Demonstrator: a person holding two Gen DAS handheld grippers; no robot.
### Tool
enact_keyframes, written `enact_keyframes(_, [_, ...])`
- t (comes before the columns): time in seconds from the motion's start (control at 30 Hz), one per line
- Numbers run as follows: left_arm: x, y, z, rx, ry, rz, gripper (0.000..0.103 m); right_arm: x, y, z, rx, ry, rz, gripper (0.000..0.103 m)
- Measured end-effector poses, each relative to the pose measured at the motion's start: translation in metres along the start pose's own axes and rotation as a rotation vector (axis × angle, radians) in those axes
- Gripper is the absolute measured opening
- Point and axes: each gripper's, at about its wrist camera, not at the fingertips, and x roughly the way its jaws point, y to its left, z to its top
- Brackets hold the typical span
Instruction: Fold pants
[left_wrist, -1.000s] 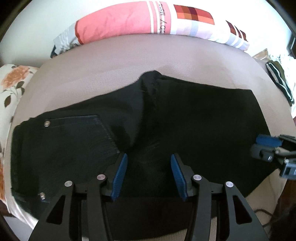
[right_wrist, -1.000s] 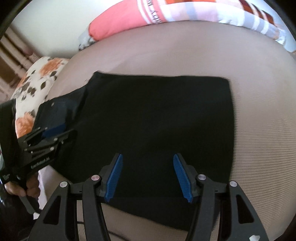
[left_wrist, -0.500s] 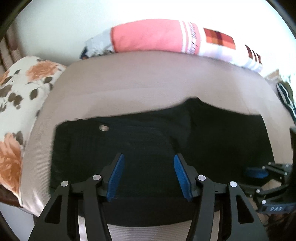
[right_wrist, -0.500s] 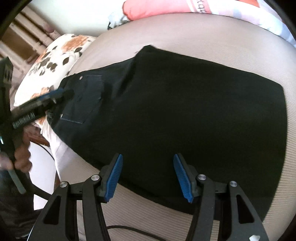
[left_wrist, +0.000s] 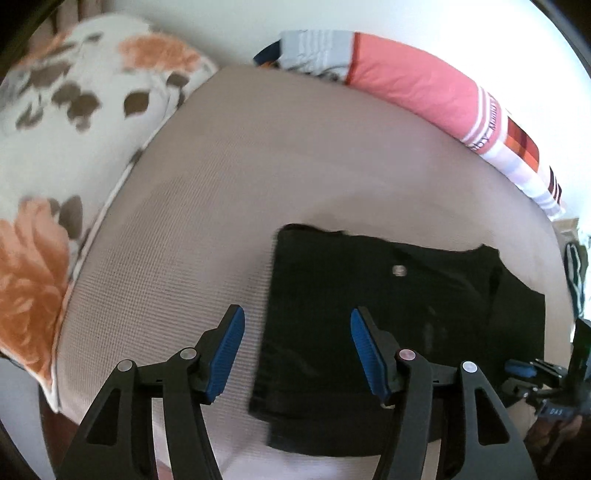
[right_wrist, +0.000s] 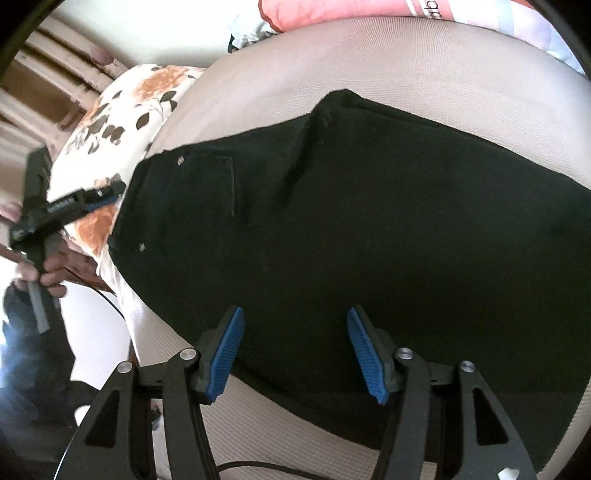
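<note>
One pair of black pants on the bed; two grippers, left widening, right parted, both empty

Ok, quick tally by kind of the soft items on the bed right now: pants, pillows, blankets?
Black folded denim pants: 1
White floral pillow with orange flowers: 1
Pink, white and checked rolled blanket: 1
Total: 3

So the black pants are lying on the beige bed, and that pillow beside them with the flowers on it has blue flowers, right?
Not quite. The black pants do lie on the beige bed, but the pillow beside them has orange flowers with brown leaves on white, not blue. The left wrist view shows this best; the only blue there is on the gripper fingers.
</note>
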Motion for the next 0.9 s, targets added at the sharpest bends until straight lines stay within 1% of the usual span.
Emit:
enact_keyframes(0.03, [0.003, 0.007, 0.001, -0.012, 0.011, -0.016, 0.061, 0.000, 0.001, 0.003, 0.006, -0.001, 0.010, 0.057])
enact_keyframes(0.07, [0.008, 0.015, 0.000, -0.027, 0.024, -0.048, 0.061, 0.000, 0.001, 0.005, 0.016, -0.003, 0.017, 0.057])
enact_keyframes(0.1, [0.013, 0.022, 0.000, -0.037, 0.040, -0.102, 0.061, 0.000, 0.001, 0.007, 0.027, -0.006, 0.018, 0.058])
enact_keyframes(0.23, [0.031, 0.040, -0.001, -0.082, 0.084, -0.234, 0.061, -0.002, 0.005, 0.020, 0.061, -0.032, -0.012, 0.059])
enact_keyframes(0.4, [0.051, 0.057, 0.001, -0.078, 0.134, -0.367, 0.061, -0.008, 0.008, 0.030, 0.117, -0.065, -0.034, 0.059])
enact_keyframes(0.43, [0.051, 0.059, 0.003, -0.071, 0.133, -0.399, 0.062, -0.010, 0.008, 0.031, 0.122, -0.069, -0.039, 0.059])
enact_keyframes(0.5, [0.056, 0.062, 0.007, -0.058, 0.160, -0.454, 0.062, -0.013, 0.008, 0.033, 0.137, -0.070, -0.055, 0.059])
enact_keyframes(0.63, [0.063, 0.062, 0.018, -0.035, 0.192, -0.530, 0.062, -0.015, 0.010, 0.040, 0.163, -0.074, -0.088, 0.059])
enact_keyframes(0.9, [0.084, 0.062, 0.037, -0.046, 0.300, -0.720, 0.063, -0.025, 0.025, 0.053, 0.171, -0.131, -0.088, 0.059])
